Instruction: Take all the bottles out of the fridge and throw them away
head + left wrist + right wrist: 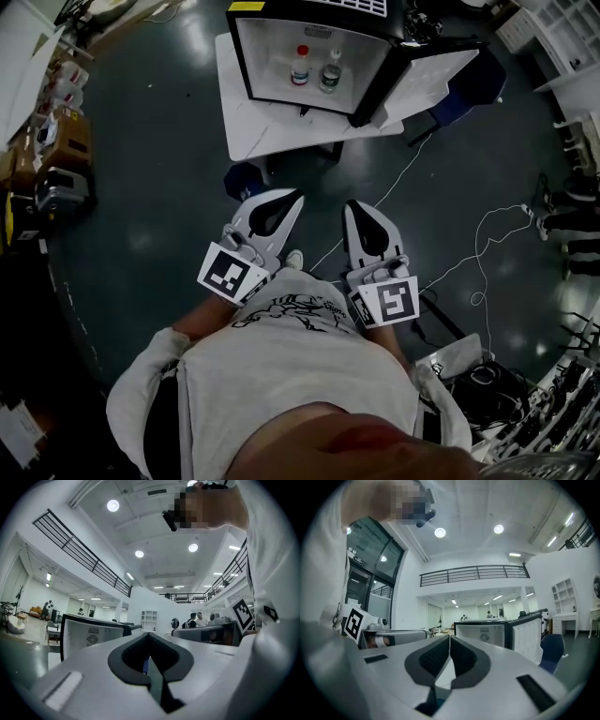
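Location type: a large open-plan laboratory or workshop hall in an office-style building.

Indicators, head view:
- dark polished floor (159,187)
- loose cables (483,253) trailing at 3 o'clock
- stacked equipment (56,178) at 9 o'clock
- small fridge (309,47) standing on a low white table (258,131) at 12 o'clock

Indicators, gripper views:
- high ceiling with recessed lights (439,532)
- railed mezzanine gallery (473,571)
- white shelving (563,592)
- people (197,618) in the background

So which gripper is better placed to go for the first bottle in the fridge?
Left, narrowly. Both are shut, empty and well short of the fridge. But the left gripper points toward the red-capped bottle, while the open door stands on the side of the right gripper.
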`<state>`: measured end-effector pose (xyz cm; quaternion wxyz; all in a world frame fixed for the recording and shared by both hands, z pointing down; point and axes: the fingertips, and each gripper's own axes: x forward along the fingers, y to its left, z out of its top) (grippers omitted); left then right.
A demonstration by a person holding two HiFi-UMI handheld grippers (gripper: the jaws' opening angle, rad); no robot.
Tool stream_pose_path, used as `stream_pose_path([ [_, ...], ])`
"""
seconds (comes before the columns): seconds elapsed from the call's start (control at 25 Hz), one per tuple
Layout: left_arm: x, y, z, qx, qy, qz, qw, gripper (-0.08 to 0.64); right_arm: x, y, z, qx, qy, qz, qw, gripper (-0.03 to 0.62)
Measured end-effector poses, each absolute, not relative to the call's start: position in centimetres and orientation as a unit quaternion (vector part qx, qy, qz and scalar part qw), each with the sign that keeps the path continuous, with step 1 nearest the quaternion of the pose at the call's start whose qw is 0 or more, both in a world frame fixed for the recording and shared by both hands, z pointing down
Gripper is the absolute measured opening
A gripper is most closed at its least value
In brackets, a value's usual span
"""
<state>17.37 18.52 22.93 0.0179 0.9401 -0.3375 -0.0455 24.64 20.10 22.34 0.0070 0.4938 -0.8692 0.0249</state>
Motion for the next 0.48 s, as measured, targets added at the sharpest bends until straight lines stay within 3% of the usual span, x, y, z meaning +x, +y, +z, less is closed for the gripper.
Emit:
stream_pose_path([
  [0.48, 18.4, 16.5, 23.1, 0.940, -0.339, -0.042, 0.021, 0.009, 25.0, 17.8, 22.7, 0.480, -0.877, 0.033, 0.008, 0.009],
])
